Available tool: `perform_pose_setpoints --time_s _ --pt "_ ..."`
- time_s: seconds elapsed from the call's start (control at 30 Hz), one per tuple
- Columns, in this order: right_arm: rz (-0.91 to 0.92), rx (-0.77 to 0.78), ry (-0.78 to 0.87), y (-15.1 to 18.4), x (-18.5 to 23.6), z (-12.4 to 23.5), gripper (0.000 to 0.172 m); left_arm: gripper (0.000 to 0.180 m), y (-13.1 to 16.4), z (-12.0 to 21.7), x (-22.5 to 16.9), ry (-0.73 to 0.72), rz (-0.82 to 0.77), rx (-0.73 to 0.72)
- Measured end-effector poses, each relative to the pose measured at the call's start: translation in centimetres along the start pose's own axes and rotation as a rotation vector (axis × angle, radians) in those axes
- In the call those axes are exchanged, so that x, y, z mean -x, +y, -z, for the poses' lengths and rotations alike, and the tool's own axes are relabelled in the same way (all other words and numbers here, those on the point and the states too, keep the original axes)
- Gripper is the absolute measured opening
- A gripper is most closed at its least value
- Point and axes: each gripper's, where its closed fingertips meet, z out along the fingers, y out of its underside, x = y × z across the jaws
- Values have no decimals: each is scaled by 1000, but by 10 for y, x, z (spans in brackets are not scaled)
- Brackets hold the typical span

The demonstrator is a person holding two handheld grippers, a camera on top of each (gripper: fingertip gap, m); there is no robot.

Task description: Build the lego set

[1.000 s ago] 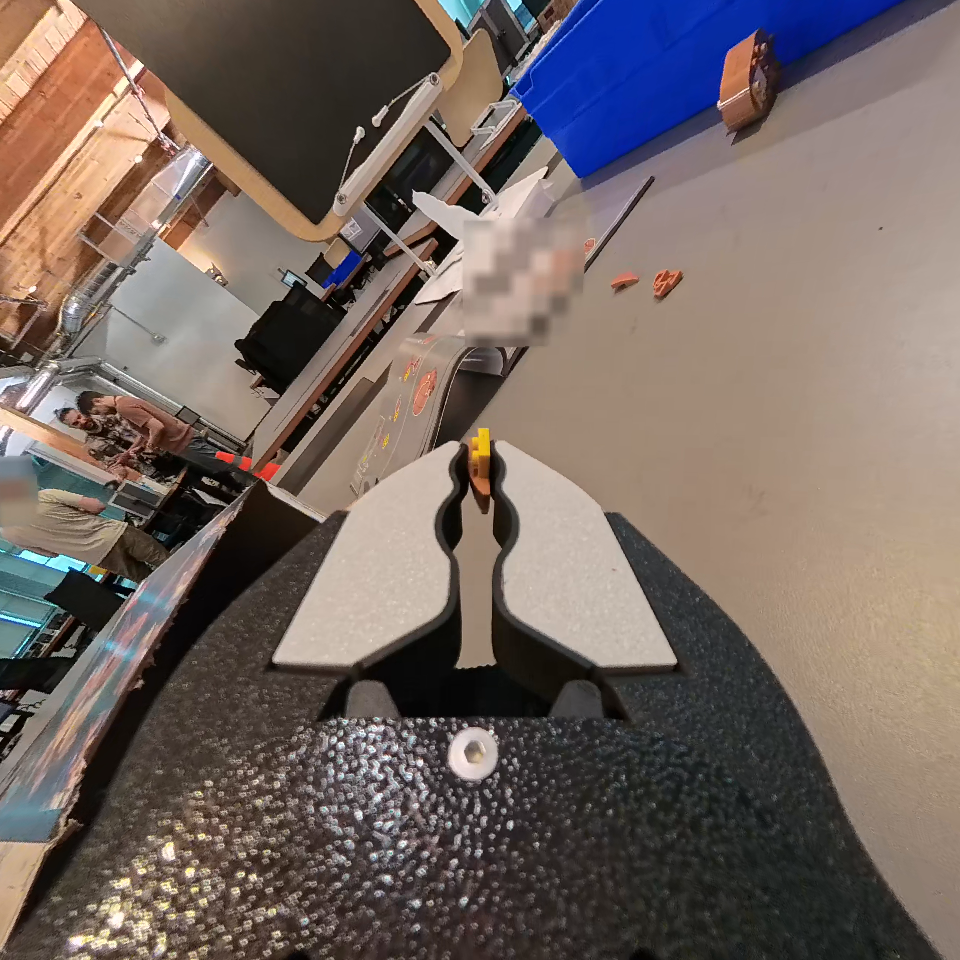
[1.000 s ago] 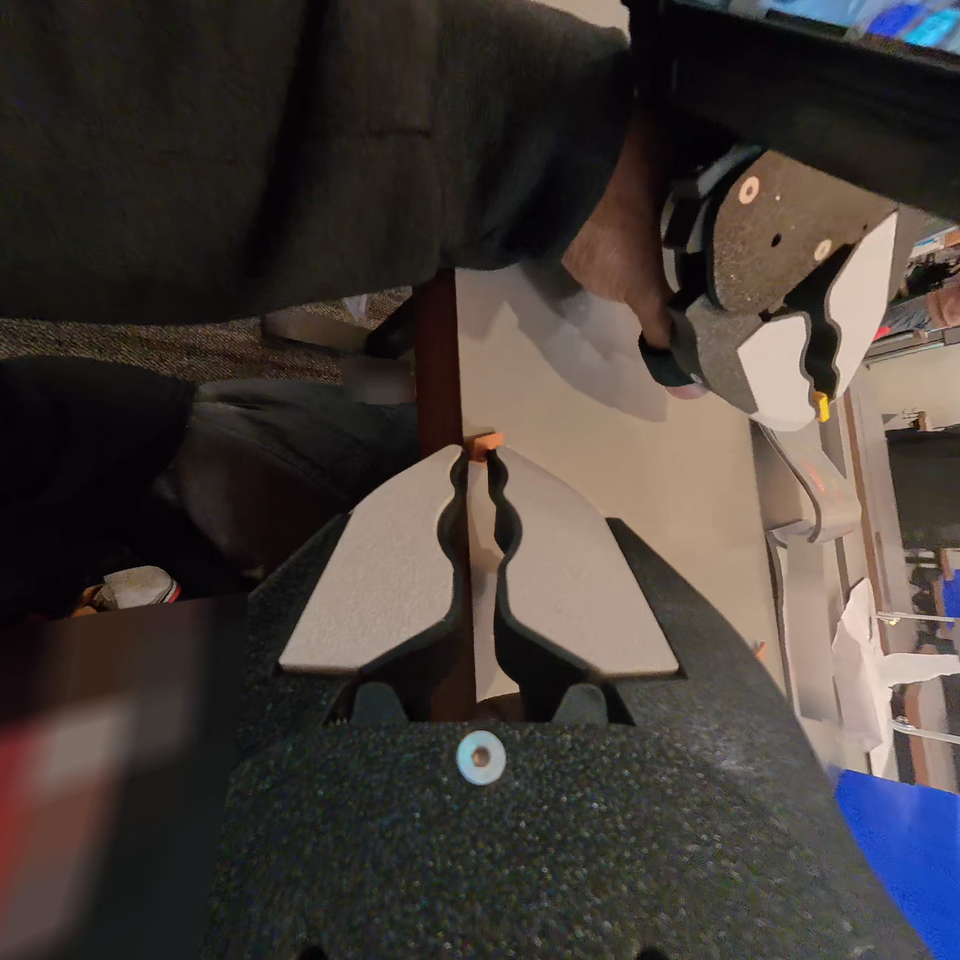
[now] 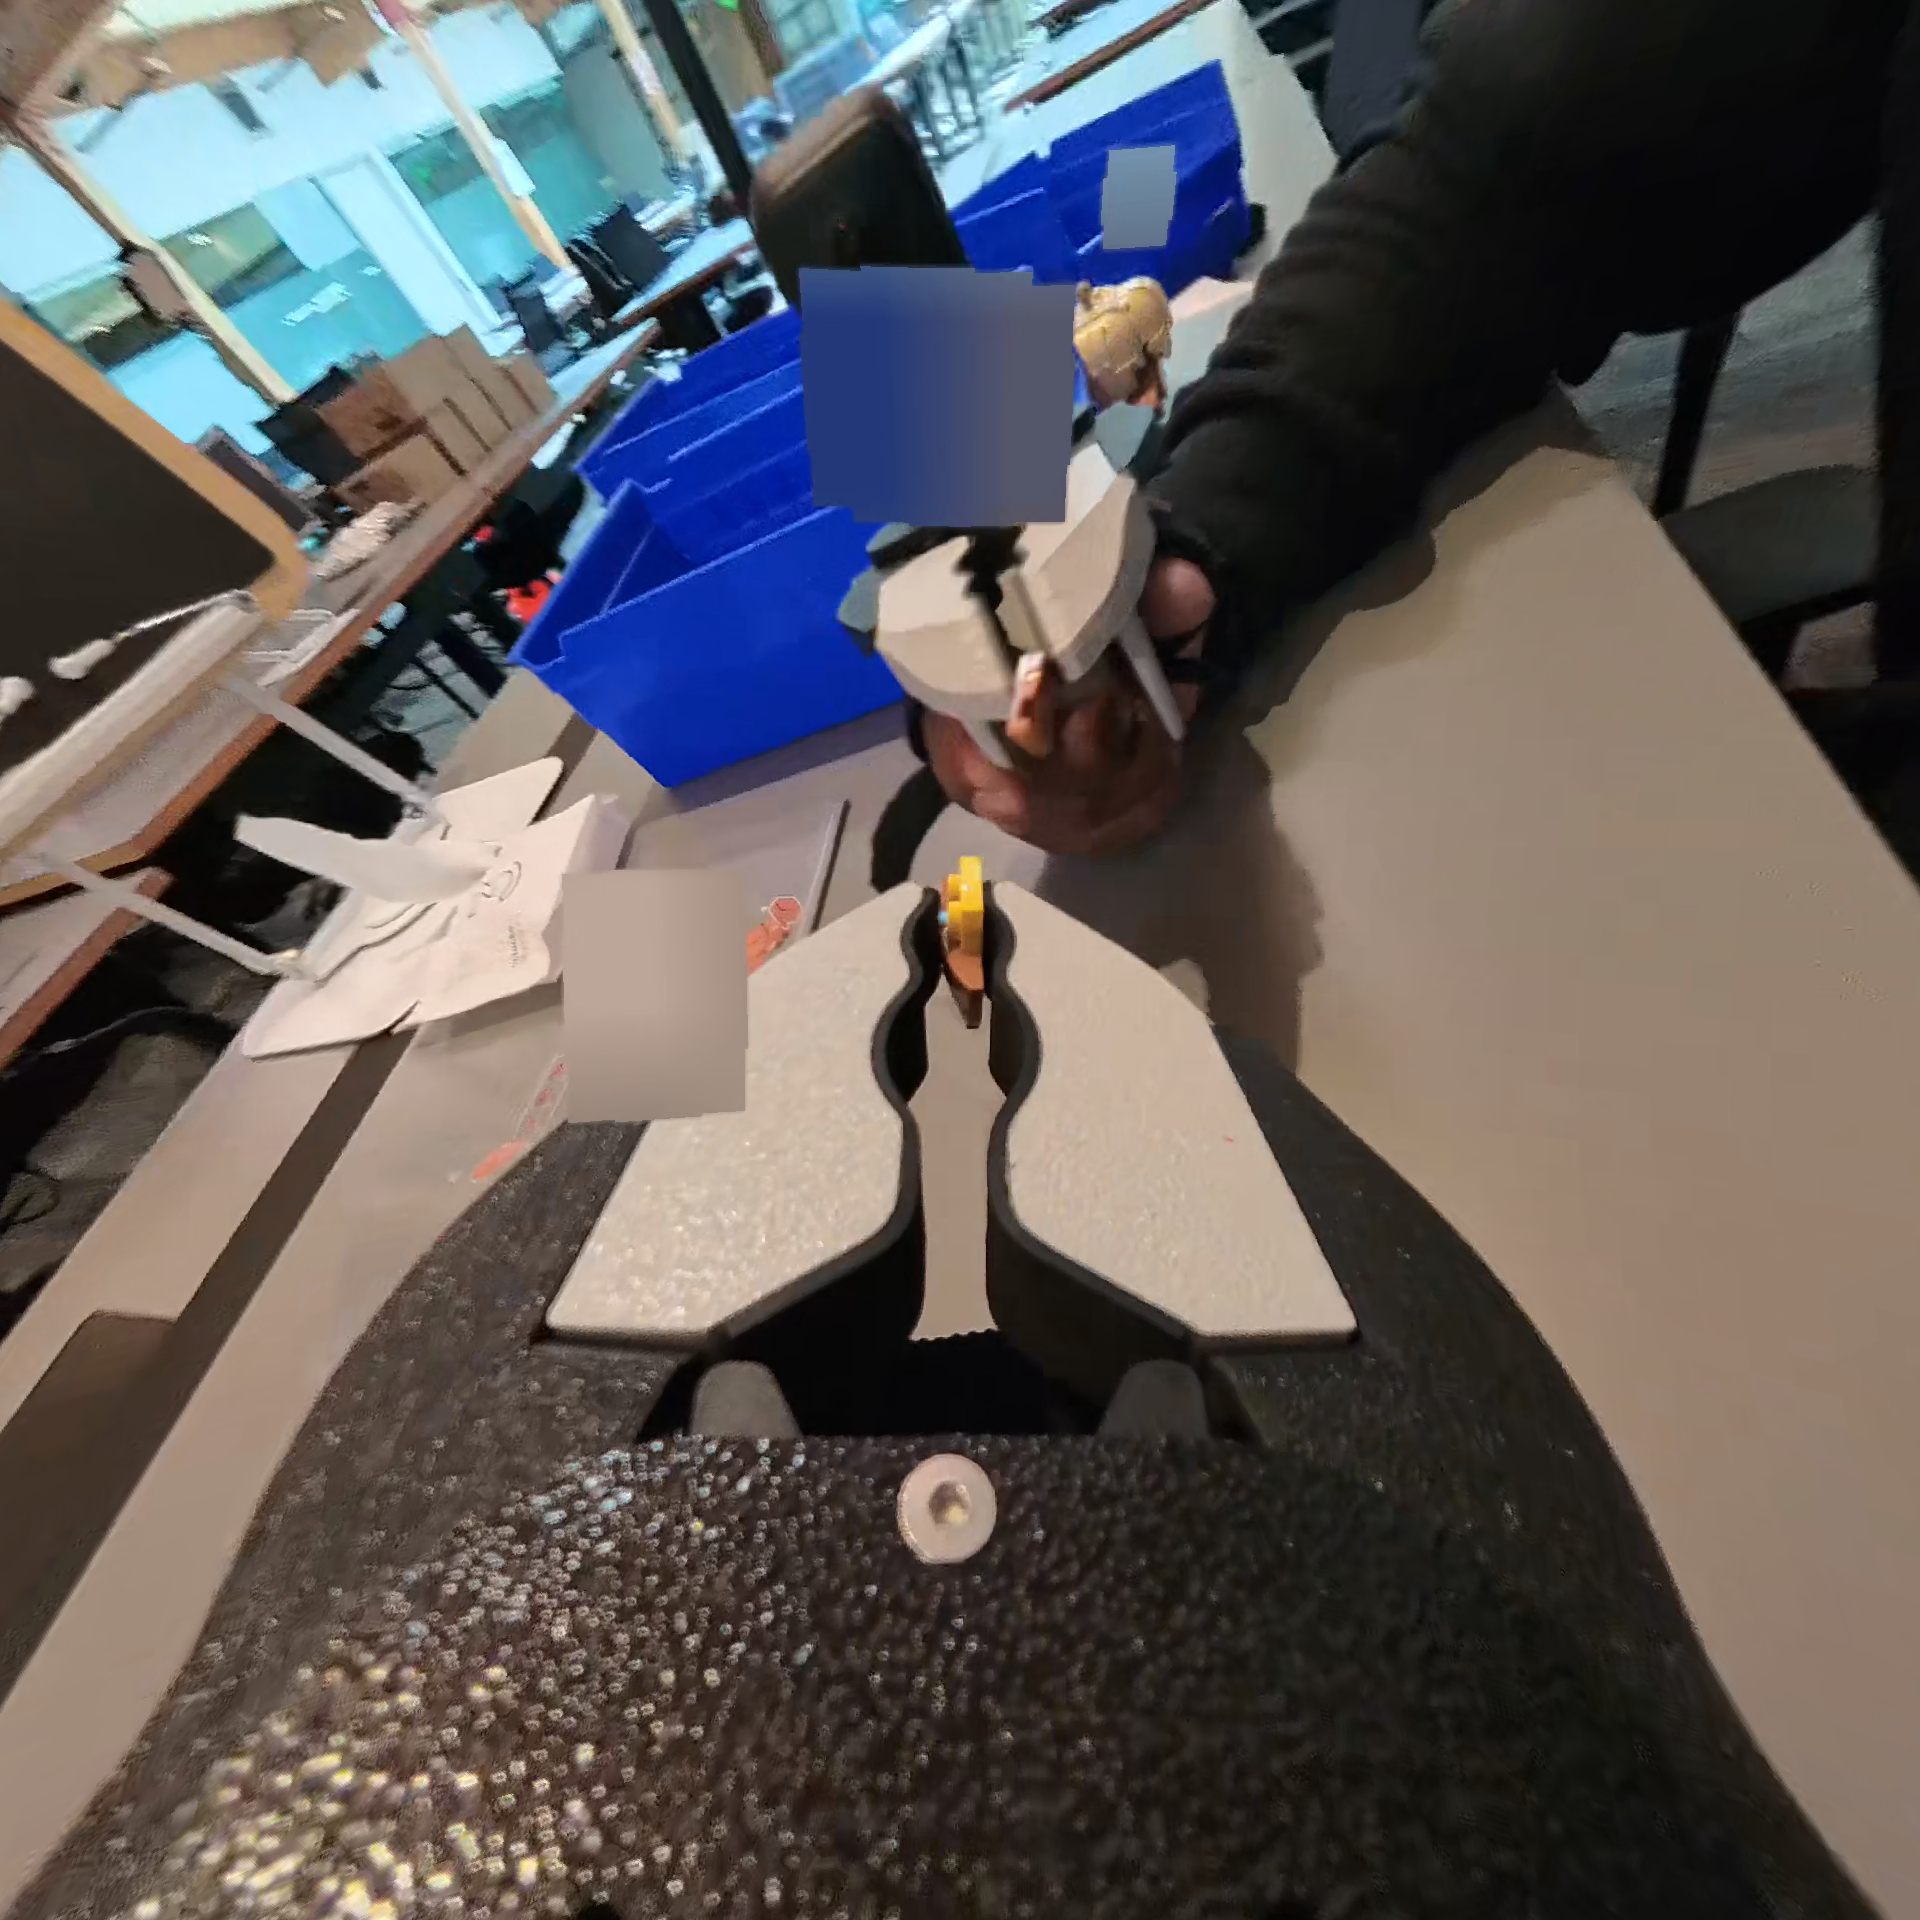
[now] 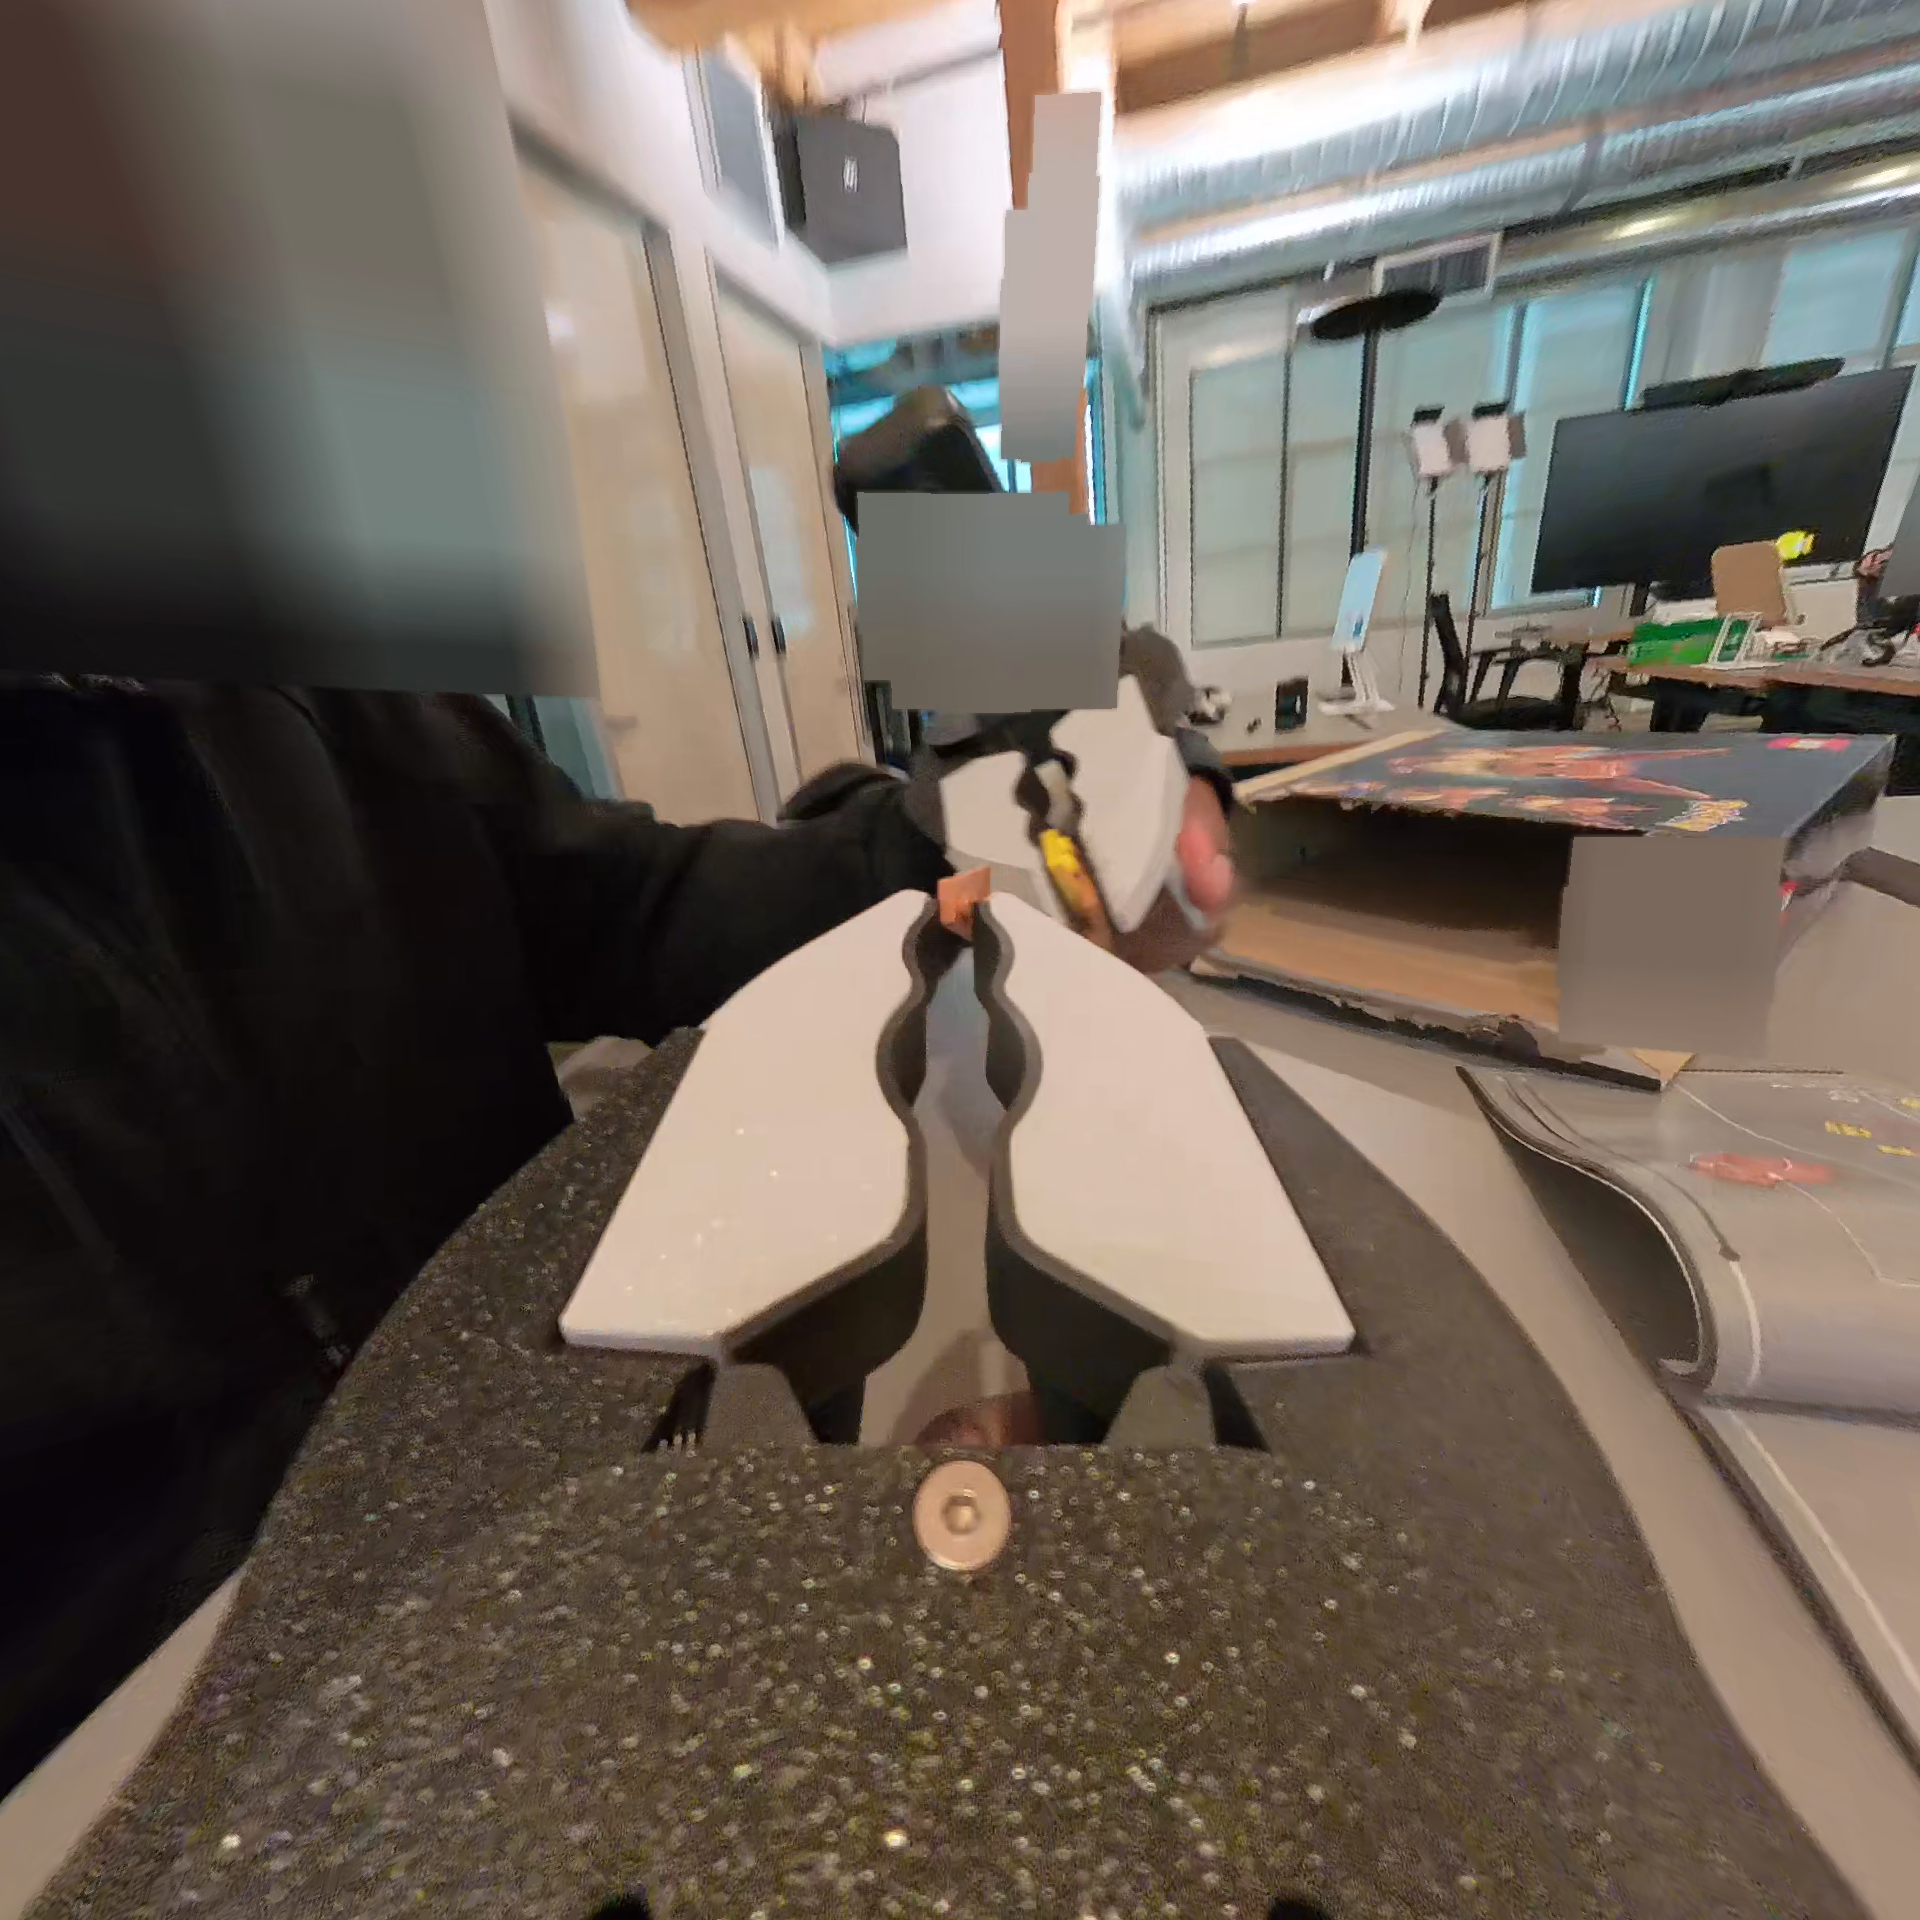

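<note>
My left gripper (image 3: pixel 961 914) is shut on a small yellow and brown toy-brick assembly (image 3: pixel 966 930), held in the air above the grey table (image 3: pixel 1507 935). The right wrist view shows the same gripper (image 4: pixel 1075 883) farther off with the yellow and brown assembly (image 4: pixel 1068 868) between its fingers. My right gripper (image 4: pixel 961 914) is shut on a small orange-brown brick piece (image 4: pixel 961 902) at its fingertips. The left wrist view shows that gripper (image 3: pixel 1013 665) ahead, above the table, with the orange piece (image 3: pixel 1029 712) in it. The two grippers face each other, close but apart.
Blue bins (image 3: pixel 727 623) stand at the table's far side. White paper bags (image 3: pixel 416 935) and small orange pieces (image 3: pixel 774 930) lie to the left. An open printed cardboard box (image 4: pixel 1558 831) and an open booklet (image 4: pixel 1714 1226) lie to the right in the right wrist view. The left gripper's tips are roughly 4 cm from the right gripper's.
Both grippers have swung round to face each other and come closer together. Each has kept its piece in its grasp throughout.
</note>
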Motion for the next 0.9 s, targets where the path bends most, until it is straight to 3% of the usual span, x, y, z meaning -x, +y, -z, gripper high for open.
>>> perform_pose_setpoints --time_s 0.2,0.4,0.7,0.9 --pt "-33 -129 82 -19 1 25 5 6 1 -31 32 170 108 -231" --pt "21 -115 132 -19 12 32 5 6 -9 -30 -10 258 181 -380" --pt "189 -11 89 -6 72 17 5 6 -72 -19 -58 196 -47 -495" --pt "188 3 89 -4 74 22 5 6 -66 -23 -61 222 -32 -481"
